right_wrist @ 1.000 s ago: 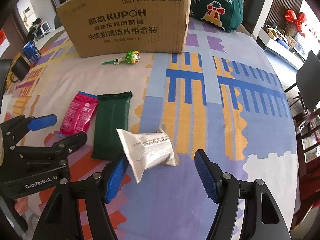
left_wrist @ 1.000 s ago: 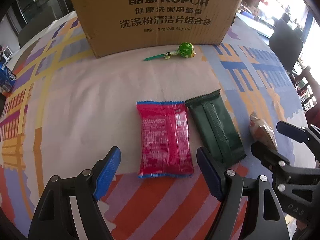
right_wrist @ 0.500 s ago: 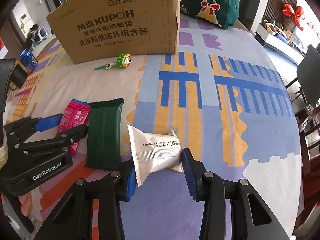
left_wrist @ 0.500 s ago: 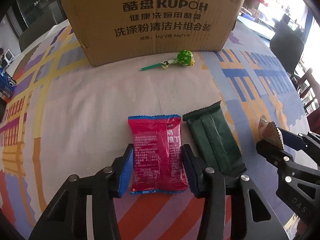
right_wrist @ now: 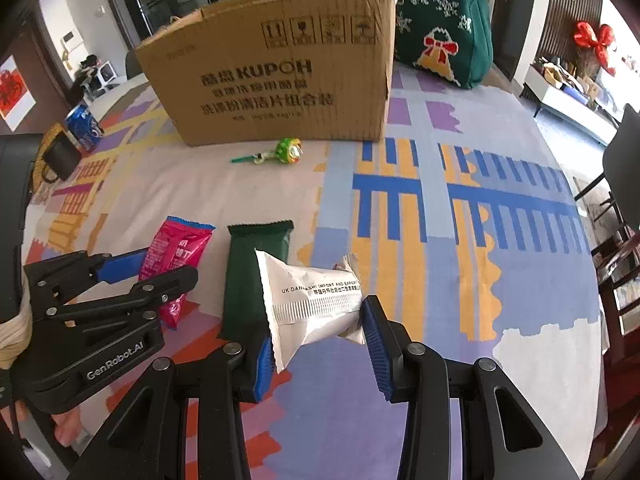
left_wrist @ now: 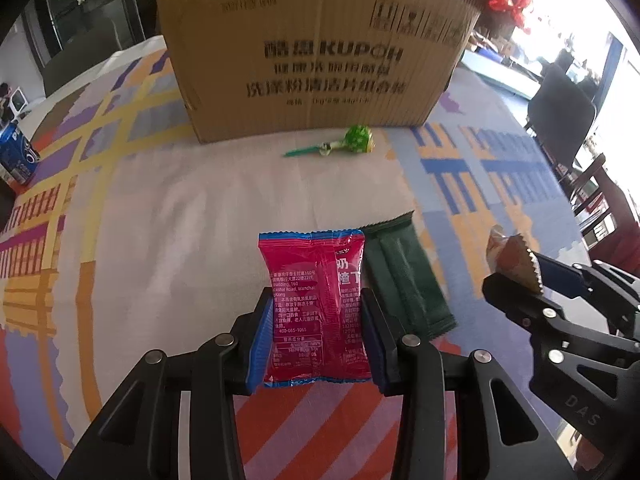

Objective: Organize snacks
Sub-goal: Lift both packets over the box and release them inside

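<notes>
My left gripper is shut on a red snack packet and holds it above the patterned tablecloth. My right gripper is shut on a white snack packet, also lifted; it shows at the right of the left wrist view. A dark green packet lies flat on the cloth between them, also in the right wrist view. A green lollipop lies in front of a large open cardboard box.
A blue drink can and a black cup stand at the far left. A green Christmas bag sits behind the box at the right. Chairs stand past the table's right edge.
Both grippers went from open around their packets to shut on them. Both packets have since risen off the cloth, and both views tilted up toward the box.
</notes>
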